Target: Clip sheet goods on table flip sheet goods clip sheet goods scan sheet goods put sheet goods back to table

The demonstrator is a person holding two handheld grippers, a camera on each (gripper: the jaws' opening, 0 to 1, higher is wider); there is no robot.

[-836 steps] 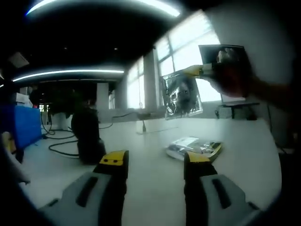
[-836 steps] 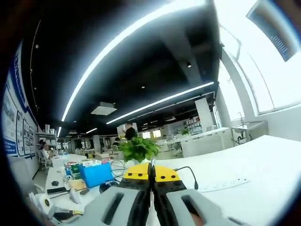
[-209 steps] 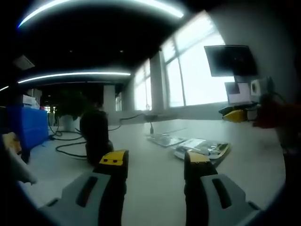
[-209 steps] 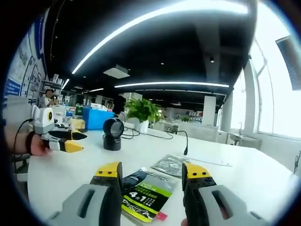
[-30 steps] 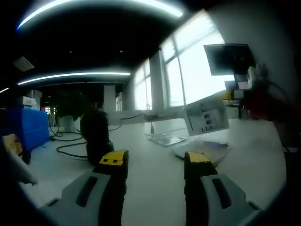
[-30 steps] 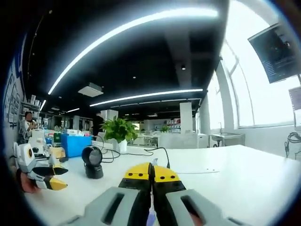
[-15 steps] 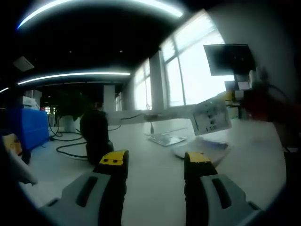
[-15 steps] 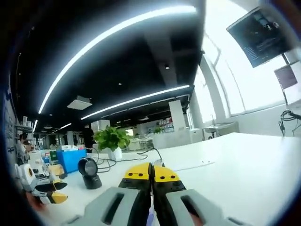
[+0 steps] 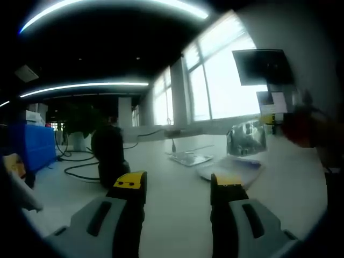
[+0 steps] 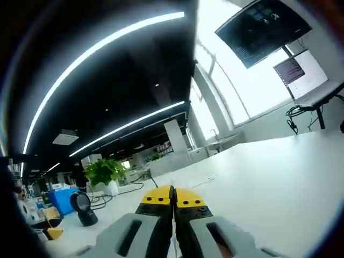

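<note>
In the left gripper view my left gripper (image 9: 177,184) stands open and empty, low over the white table (image 9: 161,204). To its right a silvery sheet packet (image 9: 246,138) hangs in the air, held at its right edge by my right gripper (image 9: 268,118), which comes in from the right. Below the held packet, a flat silvery packet (image 9: 188,158) and a pale packet (image 9: 230,167) lie on the table. A black scanner (image 9: 109,156) stands at the left. In the right gripper view my right gripper (image 10: 172,196) is shut; the packet shows only as a thin edge between the jaws.
A dark monitor (image 10: 263,27) hangs by the bright windows. The black scanner (image 10: 81,207), a potted plant (image 10: 102,172) and a blue box (image 10: 60,200) sit at the table's far left. Cables (image 9: 75,167) run behind the scanner. A blue box (image 9: 26,142) stands at far left.
The held packet has turned from its white printed face to its silvery face and shifted slightly right. The right gripper view has tilted up and rolled. The left gripper has not moved.
</note>
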